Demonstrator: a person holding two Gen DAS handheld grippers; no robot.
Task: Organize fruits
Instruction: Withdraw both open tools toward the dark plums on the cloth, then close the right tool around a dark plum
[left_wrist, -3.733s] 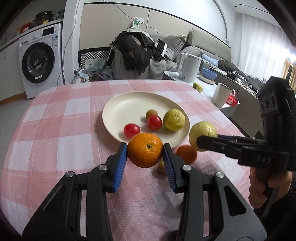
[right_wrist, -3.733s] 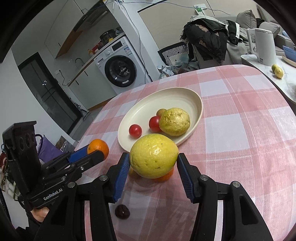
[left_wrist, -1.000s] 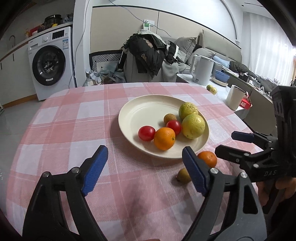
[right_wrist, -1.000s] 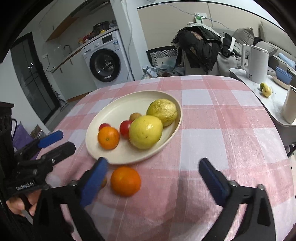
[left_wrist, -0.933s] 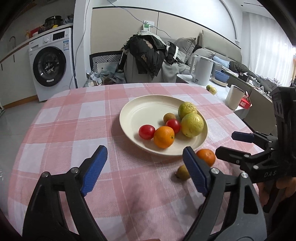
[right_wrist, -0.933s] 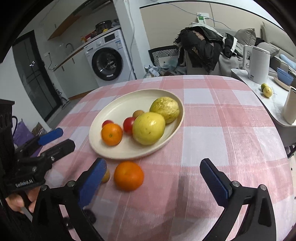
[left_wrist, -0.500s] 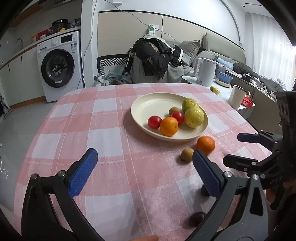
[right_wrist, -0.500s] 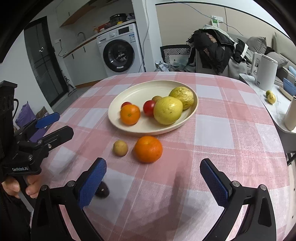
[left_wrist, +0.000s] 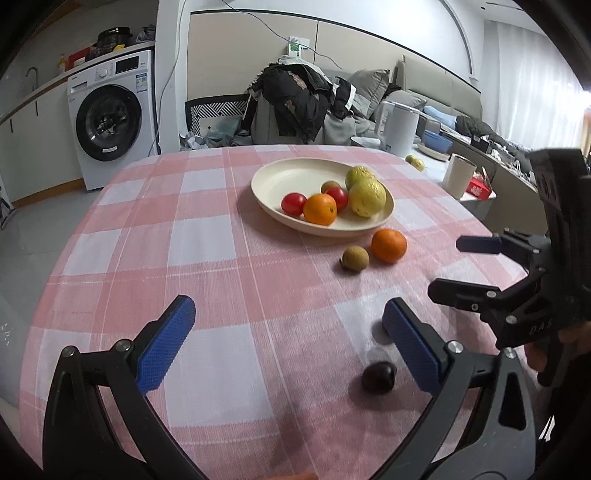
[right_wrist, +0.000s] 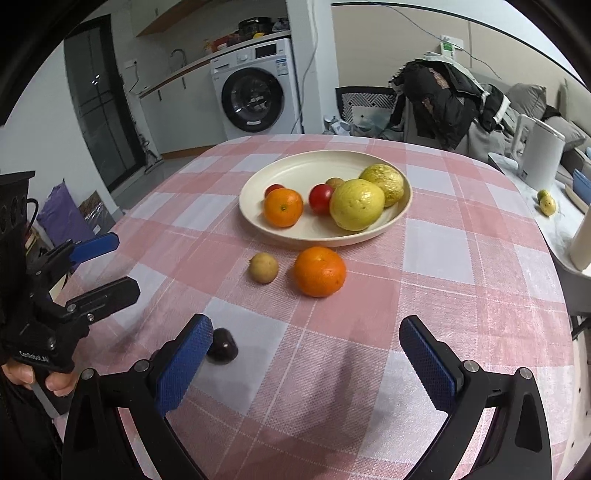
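Observation:
A cream plate (left_wrist: 273, 173) (right_wrist: 295, 162) holds an orange (left_wrist: 320, 209), two red tomatoes, two yellow-green fruits and a small brown one. On the checked cloth in front of it lie a second orange (left_wrist: 388, 245) (right_wrist: 320, 271), a small tan fruit (left_wrist: 355, 258) (right_wrist: 263, 267) and a dark fruit (left_wrist: 378, 376) (right_wrist: 222, 349). My left gripper (left_wrist: 286, 310) (right_wrist: 123, 264) is open and empty, well back from the plate. My right gripper (right_wrist: 306, 326) (left_wrist: 448, 266) is open and empty too, the dark fruit just beyond its left finger.
The round table (left_wrist: 155, 236) drops off at its near and side edges. A side counter on the right carries a white kettle (right_wrist: 539, 155), a cup (left_wrist: 458, 175) and small fruit. A washing machine (left_wrist: 110, 122) and a clothes-draped chair stand behind.
Both grippers have drawn back from the plate, so the dark fruit has come into view. The left jaws spread wider. The orange and the yellow fruit held earlier now lie in the plate.

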